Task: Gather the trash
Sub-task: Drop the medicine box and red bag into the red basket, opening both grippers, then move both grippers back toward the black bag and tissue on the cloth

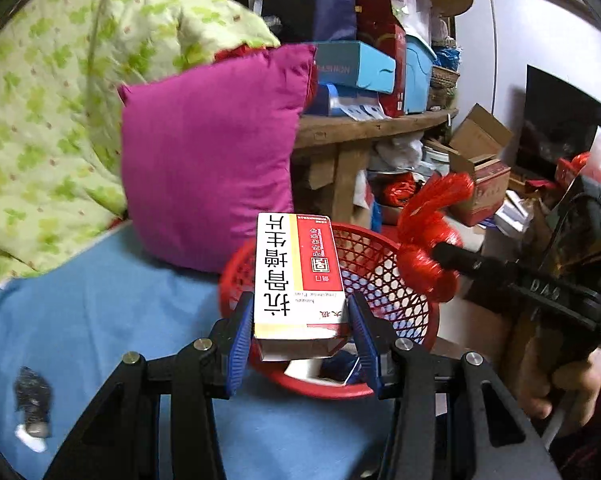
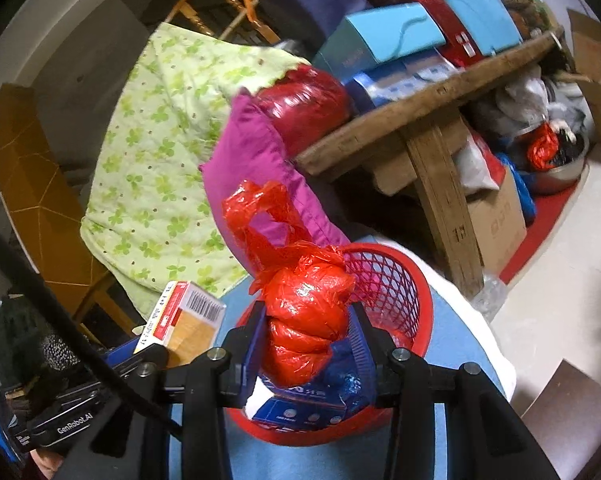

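blue bed sheet (image 1: 100, 320), magenta pillow (image 1: 208, 152), cluttered wooden table (image 1: 372, 128)

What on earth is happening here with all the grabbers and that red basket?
A person is tidying up trash with a hand-held tool in each hand. The left tool grips a white and red medicine box, and the right tool grips a knotted red plastic bag. Both hang over a red mesh basket sitting on a blue sheet, with a blue packet already inside. Neither item has been dropped in yet.
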The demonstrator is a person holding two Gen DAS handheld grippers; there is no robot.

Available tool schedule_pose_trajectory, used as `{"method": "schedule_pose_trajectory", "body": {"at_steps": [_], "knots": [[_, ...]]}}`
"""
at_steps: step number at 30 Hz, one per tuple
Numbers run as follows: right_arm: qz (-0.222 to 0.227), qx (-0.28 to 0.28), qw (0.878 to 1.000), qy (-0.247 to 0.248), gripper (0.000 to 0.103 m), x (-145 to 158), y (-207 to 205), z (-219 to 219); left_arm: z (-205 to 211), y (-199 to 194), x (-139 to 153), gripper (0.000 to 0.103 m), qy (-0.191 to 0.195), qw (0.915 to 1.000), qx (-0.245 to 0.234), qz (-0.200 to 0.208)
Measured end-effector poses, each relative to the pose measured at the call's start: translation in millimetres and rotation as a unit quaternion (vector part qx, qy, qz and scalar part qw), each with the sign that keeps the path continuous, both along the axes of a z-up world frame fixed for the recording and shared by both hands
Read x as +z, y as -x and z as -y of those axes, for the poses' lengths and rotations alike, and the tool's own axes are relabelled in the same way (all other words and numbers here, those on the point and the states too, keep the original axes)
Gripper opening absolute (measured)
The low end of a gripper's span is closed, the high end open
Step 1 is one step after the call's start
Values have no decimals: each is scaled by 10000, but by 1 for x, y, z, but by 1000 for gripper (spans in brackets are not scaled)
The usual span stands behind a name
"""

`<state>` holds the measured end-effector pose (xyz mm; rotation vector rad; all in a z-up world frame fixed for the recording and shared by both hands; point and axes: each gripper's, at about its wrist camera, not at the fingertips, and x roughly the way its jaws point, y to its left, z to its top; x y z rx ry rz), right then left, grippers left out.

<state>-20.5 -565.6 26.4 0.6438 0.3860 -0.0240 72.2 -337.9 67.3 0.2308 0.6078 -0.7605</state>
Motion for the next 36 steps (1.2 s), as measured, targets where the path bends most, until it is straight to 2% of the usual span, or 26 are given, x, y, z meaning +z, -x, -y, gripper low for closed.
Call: {"method": "schedule_pose_trajectory", "body": {"at_steps": [5, 7, 9, 14, 20, 24, 30, 33, 36], "knots": [[-356, -46, 9988, -322, 50, -22, -15, 10, 7, -18, -16, 52, 133, 9986, -122, -489], [-466, -85, 9977, -484, 62, -30, -18, 13, 6, -21, -19, 54, 160, 9983, -121, -551], [-461, -90, 9973, -560, 62, -34, -17, 14, 1, -20, -21, 58, 206, 9982, -104, -560], [-287, -134, 9989, -348, 62, -26, -14, 7, -22, -12, -20, 60, 293, 9987, 47, -403], [-93, 75, 9999, -37, 62, -6, -17, -22, -83, 2, -26, 60, 438, 9972, 515, -328], [25, 375, 9991, 210, 62, 7, -26, -55, -138, 9, -37, 61, 425, 9929, 1092, -227], [58, 993, 9939, 487, 62, 19, -48, -120, -224, 12, -62, 62, 266, 9774, 2093, -156], [-82, 1378, 9884, 634, 62, 17, -62, -157, -268, 8, -78, 62, 287, 9649, 2597, -258], [-308, 1791, 9807, 722, 62, 8, -78, -194, -312, -1, -91, 62, 466, 9478, 3123, -440]]}}
